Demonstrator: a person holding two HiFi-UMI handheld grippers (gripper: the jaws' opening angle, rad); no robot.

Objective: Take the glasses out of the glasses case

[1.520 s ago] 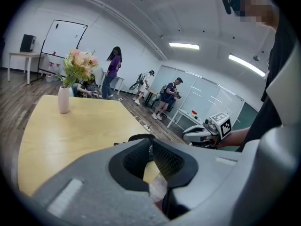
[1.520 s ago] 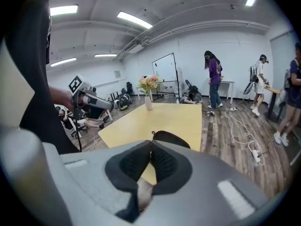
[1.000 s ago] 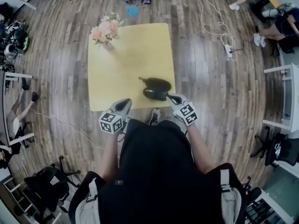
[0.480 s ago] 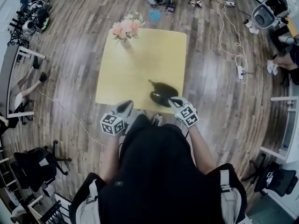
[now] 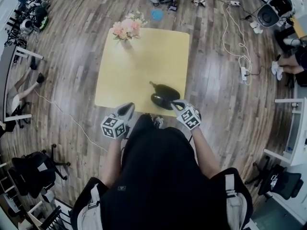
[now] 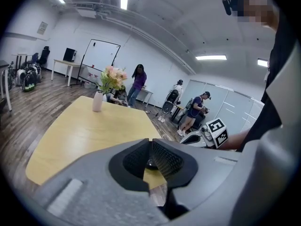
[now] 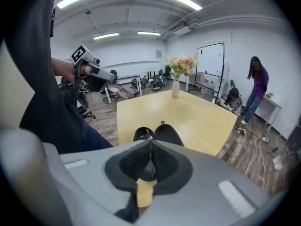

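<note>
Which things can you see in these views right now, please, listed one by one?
table: one, yellow, on the wooden floor
glasses case: one, black, open, near the table's near right edge
vase of flowers: one, pink blooms, table's far left corner
office chair: one, black, floor at lower left
power strip: one, white, floor right of table
left hand-held gripper: one, grey, jaws together, at table's near edge
right hand-held gripper: one, grey, jaws together, at the case

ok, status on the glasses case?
Left gripper shut, empty, at table edge. Right gripper shut at open glasses case. Nothing out yet. Flower vase well clear.
</note>
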